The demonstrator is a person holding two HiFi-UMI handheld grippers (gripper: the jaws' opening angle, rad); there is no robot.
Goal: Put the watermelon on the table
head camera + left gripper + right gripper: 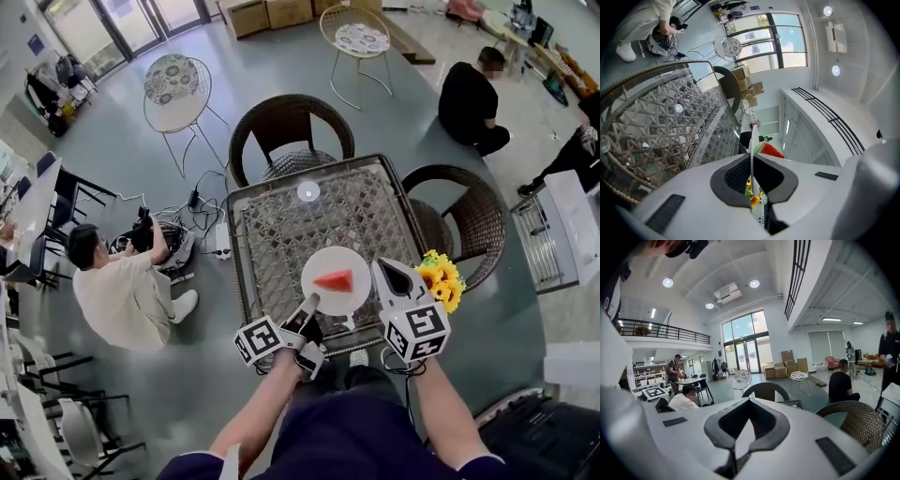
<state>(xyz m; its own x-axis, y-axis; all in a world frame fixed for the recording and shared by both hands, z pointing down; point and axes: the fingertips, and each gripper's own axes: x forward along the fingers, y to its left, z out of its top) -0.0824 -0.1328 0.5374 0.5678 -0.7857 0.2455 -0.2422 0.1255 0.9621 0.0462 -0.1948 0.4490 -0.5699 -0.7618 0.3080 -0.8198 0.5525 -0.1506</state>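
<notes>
Left gripper (309, 305): jaws pressed onto the near rim of a white plate (353, 261). The left gripper view shows that rim edge-on as a thin white line between the pads.

Right gripper (386, 268): just beside the plate's right edge. In its own view the jaw tips meet with nothing between them.

Watermelon (335, 280): one red wedge with a green rind, lying at the middle of the plate.

The plate is over the near end of the table (281, 225), a glass top on a woven wicker frame. Whether the plate rests on the glass or is held just above it cannot be told.

Yellow flowers (441, 279): at the near right corner of the table, just beside the right gripper.

Dark wicker chair (291, 122): at the far end of the table, pushed close. A second wicker chair (473, 220) is at the table's right side.

Left of the table, a person in a pale top (117, 295) crouches on the floor among cables.

Far right, a person in black (472, 98) sits on the floor.

Beyond the chairs are two wire-legged round stools with patterned tops (173, 82), well apart from each other. Cardboard boxes (272, 11) are against the far glass doors.
</notes>
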